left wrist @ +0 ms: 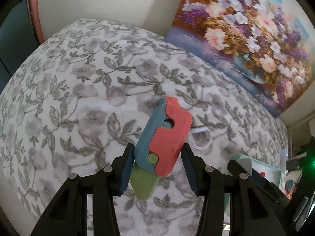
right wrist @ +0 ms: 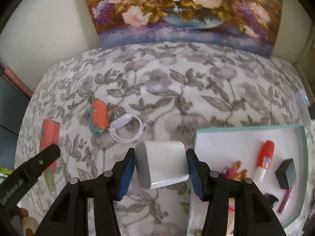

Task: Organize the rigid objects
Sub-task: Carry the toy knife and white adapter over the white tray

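Observation:
My left gripper [left wrist: 157, 152] is shut on a toy knife [left wrist: 167, 135] with a red and blue handle and a pale green blade, held tilted above the floral bedspread [left wrist: 78, 98]. In the right wrist view the same toy [right wrist: 49, 137] shows at the left, behind one left finger [right wrist: 39, 163]. My right gripper [right wrist: 160, 154] is shut on a white rounded box [right wrist: 163, 161], lifted off the bed just left of the mint-rimmed tray [right wrist: 250, 126]. A second red and blue toy [right wrist: 98, 118] lies on the bedspread beside a coiled white cable [right wrist: 128, 131].
The tray holds an orange and white bottle [right wrist: 264, 159], a black block [right wrist: 286, 173], a purple pen [right wrist: 285, 200] and a small orange figure [right wrist: 238, 172]. A flower painting [right wrist: 187, 9] leans against the wall behind the bed. Clutter lines the bed's right edge [left wrist: 295, 177].

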Motion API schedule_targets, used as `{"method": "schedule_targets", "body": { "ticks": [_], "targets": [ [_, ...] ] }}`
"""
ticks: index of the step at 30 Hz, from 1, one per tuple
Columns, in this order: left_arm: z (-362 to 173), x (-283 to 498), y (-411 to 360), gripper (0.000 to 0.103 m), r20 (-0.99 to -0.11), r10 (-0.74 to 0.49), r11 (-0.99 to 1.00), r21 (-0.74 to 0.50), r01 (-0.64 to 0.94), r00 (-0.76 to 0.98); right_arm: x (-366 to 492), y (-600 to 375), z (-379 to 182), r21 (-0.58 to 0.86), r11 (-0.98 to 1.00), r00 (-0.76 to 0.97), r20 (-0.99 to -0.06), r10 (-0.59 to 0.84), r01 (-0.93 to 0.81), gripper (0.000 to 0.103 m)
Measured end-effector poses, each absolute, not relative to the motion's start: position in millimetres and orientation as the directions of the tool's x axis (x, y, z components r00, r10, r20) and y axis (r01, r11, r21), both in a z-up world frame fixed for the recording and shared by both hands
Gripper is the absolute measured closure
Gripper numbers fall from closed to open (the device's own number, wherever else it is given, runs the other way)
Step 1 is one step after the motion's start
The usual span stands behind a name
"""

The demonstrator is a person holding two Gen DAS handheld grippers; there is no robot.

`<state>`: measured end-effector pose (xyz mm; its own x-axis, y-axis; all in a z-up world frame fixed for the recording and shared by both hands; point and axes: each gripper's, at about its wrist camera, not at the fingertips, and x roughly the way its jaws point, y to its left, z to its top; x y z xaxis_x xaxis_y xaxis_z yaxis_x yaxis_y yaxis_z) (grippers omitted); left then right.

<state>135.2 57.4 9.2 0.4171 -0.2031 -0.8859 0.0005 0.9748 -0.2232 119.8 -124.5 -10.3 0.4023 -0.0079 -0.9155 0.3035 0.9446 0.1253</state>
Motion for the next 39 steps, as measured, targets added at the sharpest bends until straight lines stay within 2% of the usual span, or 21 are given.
{"method": "schedule_targets", "body": {
  "ticks": [15, 25, 29, 34, 39],
  "targets": [
    [31.2, 76.4, 11.7, 0.053, -0.865, -0.264, 0.964, -0.221, 0.148, 0.427, 40.9, -173.9, 16.3, 0.145, 0.89, 0.385, -0.922, -0.038, 0.433, 0.048],
    [27.2, 27.4, -33.3, 0.053, -0.872, -0.296, 0.94, -0.194, 0.28, 0.389, -19.8, -208.5, 26.7, 0.14, 0.842, 0.387, -0.918, -0.086, 0.521, 0.048],
    [17.4, 12.0, -51.8, 0.053, -0.889, -0.284, 0.93, -0.164, 0.327, 0.36, -37.5, -225.5, 21.8, 0.134, 0.815, 0.369, -0.924, -0.103, 0.564, 0.048],
    [5.4, -4.0, -78.8, 0.053, -0.904, -0.314, 0.901, -0.188, 0.391, 0.29, -50.3, -247.1, 9.4, 0.081, 0.788, 0.313, -0.938, -0.145, 0.61, 0.048],
    [-8.7, -15.0, -104.2, 0.053, -0.923, -0.313, 0.882, -0.195, 0.43, 0.223, -55.7, -267.8, -19.1, 0.071, 0.761, 0.233, -0.966, -0.108, 0.645, 0.048]
  ]
}}
